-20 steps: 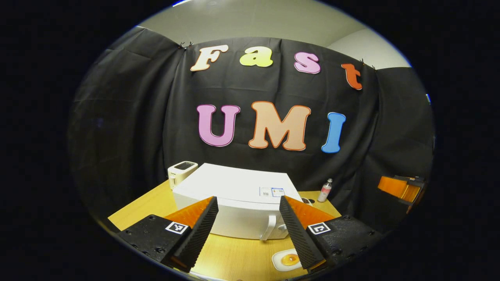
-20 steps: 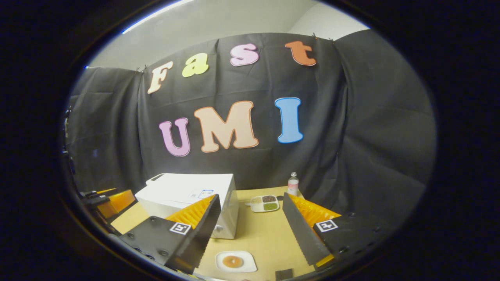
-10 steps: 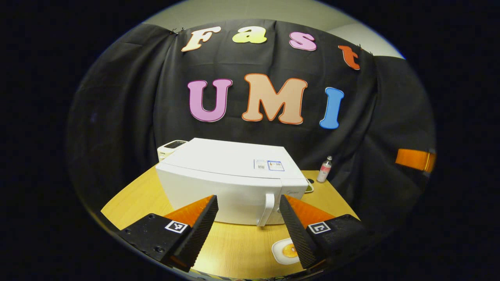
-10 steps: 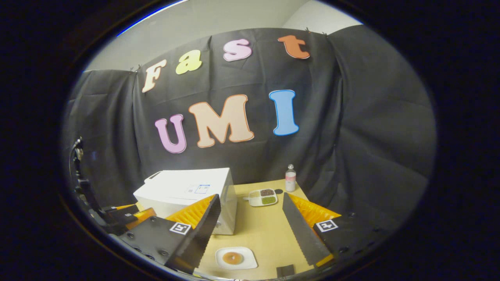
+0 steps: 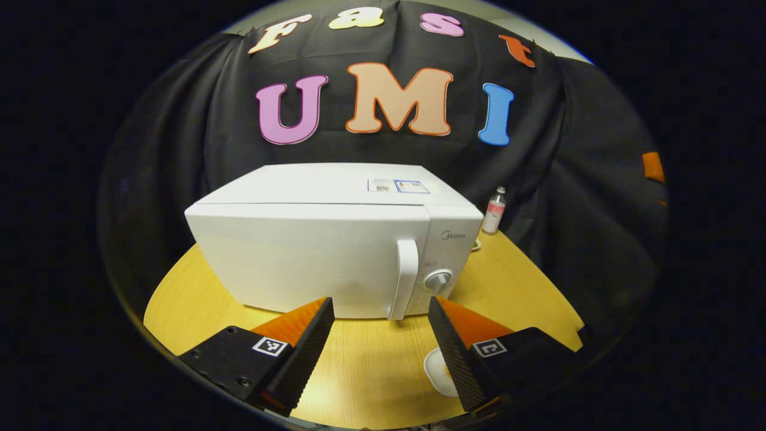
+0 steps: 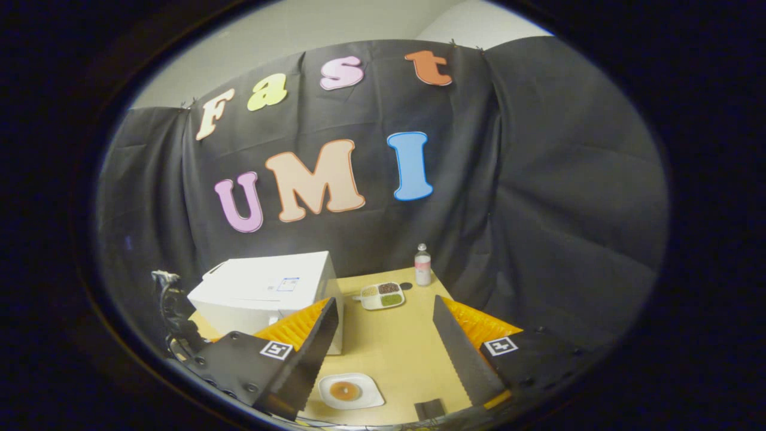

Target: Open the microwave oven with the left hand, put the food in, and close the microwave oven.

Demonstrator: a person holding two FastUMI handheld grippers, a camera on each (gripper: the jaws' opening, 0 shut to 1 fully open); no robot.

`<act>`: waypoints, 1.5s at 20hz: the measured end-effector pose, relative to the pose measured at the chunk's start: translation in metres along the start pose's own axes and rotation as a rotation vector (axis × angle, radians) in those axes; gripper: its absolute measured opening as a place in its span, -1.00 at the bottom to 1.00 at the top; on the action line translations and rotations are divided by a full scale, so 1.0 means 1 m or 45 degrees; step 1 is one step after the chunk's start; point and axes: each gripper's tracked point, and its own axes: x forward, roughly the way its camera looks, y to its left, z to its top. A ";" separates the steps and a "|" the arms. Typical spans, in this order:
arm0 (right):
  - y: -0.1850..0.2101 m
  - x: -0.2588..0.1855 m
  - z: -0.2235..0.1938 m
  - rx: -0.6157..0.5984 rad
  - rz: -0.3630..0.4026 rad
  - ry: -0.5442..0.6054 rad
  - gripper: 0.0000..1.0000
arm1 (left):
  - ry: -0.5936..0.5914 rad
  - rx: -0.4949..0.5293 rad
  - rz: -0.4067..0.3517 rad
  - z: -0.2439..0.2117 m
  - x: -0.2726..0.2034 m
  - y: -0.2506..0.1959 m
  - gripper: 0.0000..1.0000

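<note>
Left gripper [image 5: 380,335]: jaws wide apart, nothing between them. We see them level with the lower front of the microwave oven [image 5: 335,239] and framing its vertical door handle [image 5: 404,278], which sits slightly right of the midline between the fingers. We judge this spread is deliberate: a gap wide enough to pass around the handle before closing on it. No contact yet; the handle stands apart from both fingers.

Door shut, flush with the control panel; the dial [image 5: 438,280] lies just right of the handle. A grab too far right would land on the dial rather than the handle, so we judge the approach needs a small correction that way.

Right gripper [image 6: 386,347]: jaws likewise wide and empty, hanging above the surface [image 6: 407,347]. Directly below and between its fingers lies the white plate [image 6: 350,391] with the round orange-brown food [image 6: 345,391] on it, just in front of the microwave's right corner. We read this as a waiting posture, ready to take the plate once the door is open.

In the left gripper view the plate's edge peeks out beside the right-hand finger.

Farther back on the surface: a divided tray [image 6: 382,295] of grains or beans and a small bottle [image 6: 422,265], both well clear of the door's swing path as far as we can judge.

Task status: opening step not yet begun; food outside the oven.
</note>
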 end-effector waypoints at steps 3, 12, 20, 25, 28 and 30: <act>-0.001 -0.002 -0.007 -0.004 -0.035 0.021 0.86 | 0.070 0.008 -0.029 -0.016 0.028 -0.004 0.93; -0.002 -0.010 -0.023 0.028 -0.125 0.074 0.86 | 0.143 0.061 -0.091 -0.040 0.076 -0.012 0.86; -0.001 -0.017 -0.026 0.050 -0.166 0.071 0.99 | 0.154 0.070 -0.080 -0.040 0.090 -0.010 0.29; 0.001 -0.018 -0.033 0.053 -0.167 0.086 0.99 | 0.199 0.019 -0.043 -0.045 0.099 -0.012 -0.03; -0.002 -0.020 -0.033 0.048 -0.173 0.086 0.99 | 0.224 -0.049 -0.046 -0.048 0.100 -0.016 -0.15; -0.004 -0.021 -0.034 0.049 -0.176 0.088 0.86 | 0.239 -0.049 -0.032 -0.049 0.101 -0.018 -0.36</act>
